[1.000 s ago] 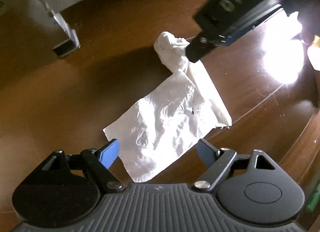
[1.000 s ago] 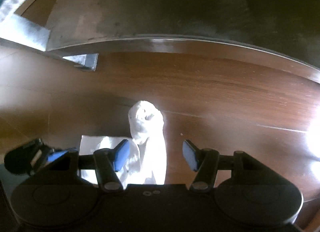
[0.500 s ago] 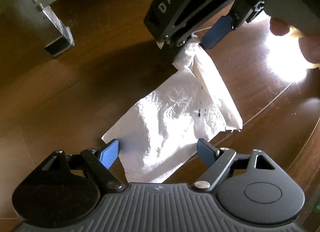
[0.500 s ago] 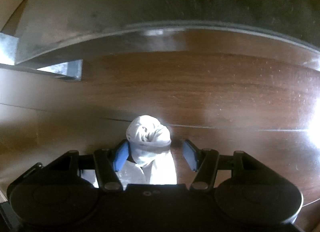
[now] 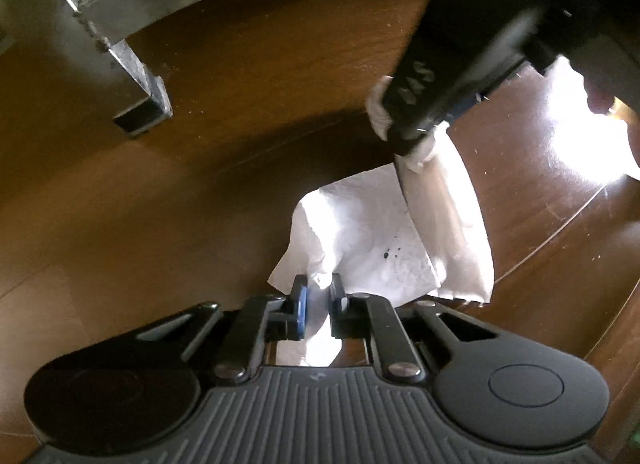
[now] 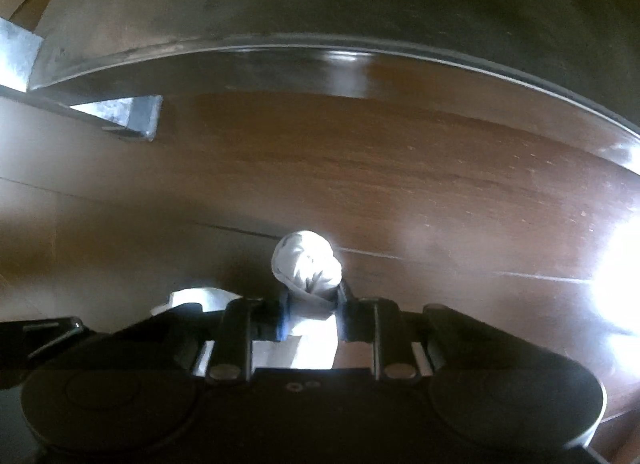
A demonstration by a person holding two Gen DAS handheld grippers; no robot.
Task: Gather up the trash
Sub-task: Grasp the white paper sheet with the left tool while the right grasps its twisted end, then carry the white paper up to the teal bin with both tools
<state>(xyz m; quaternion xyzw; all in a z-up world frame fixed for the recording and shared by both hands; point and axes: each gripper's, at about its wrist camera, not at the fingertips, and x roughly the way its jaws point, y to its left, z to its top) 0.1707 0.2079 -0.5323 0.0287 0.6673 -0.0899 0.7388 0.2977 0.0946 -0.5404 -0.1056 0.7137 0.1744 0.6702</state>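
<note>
Both hands are working the same piece of trash, a white paper napkin [image 5: 372, 232] lying on the brown wooden floor [image 5: 200, 192]. Nearest in the left wrist view, the left hand-held gripper [image 5: 319, 296] has just been closing and is now pinching the napkin's near edge, the paper bunching up between the blue pads. Farther along the sheet, the right hand-held gripper [image 5: 416, 144] is coming down from above and has likewise just been closing; in its own view it is squeezing the napkin's twisted, balled end [image 6: 306, 268], which is sticking out past the fingertips [image 6: 285, 316].

The step in hand looks like the grasp itself: both ends are being caught, and most of the sheet between the two grips seems to be resting on the floor. The next move probably calls for lifting both hands together, keeping them close so the thin paper is not tearing.

Beyond the napkin a metal leg [image 5: 136, 92] is standing on the floor under a broad metal edge. No bin or bag is showing in either view, so where the napkin goes cannot be told
</note>
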